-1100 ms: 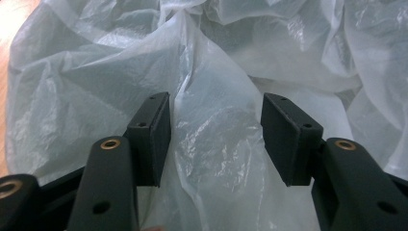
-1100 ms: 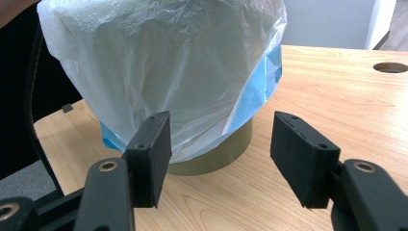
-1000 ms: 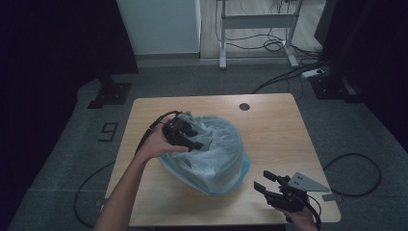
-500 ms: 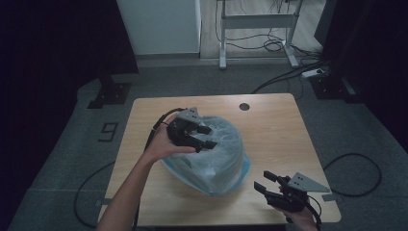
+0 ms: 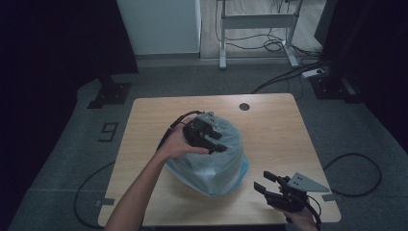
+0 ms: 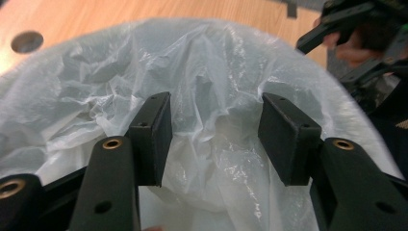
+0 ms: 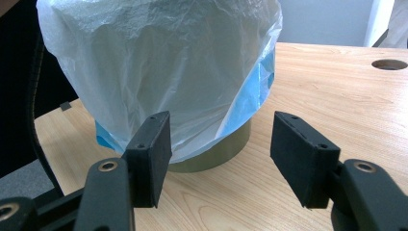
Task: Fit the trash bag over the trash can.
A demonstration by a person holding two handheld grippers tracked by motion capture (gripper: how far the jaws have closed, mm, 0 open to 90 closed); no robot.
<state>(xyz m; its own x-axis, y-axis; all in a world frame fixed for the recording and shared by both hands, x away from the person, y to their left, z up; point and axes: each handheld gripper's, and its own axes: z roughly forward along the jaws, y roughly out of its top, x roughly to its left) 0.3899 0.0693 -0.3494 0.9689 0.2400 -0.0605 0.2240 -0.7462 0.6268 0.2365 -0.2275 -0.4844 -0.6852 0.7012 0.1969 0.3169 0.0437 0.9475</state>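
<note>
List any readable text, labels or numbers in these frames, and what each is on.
"9": a pale digit marked on the grey floor, left of the wooden table.
No print can be seen on the plastic bag, on the container it covers, on the left gripper or on the right gripper.

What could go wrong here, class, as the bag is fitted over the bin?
1. The bag is thin and crumpled; the left claw, open over its top, could snag or tear it.
2. The bin stands free on the table, so a pull might tip or slide it.
3. The right claw hangs open near the table's edge, apart from the bin, so nothing steadies it.
</note>
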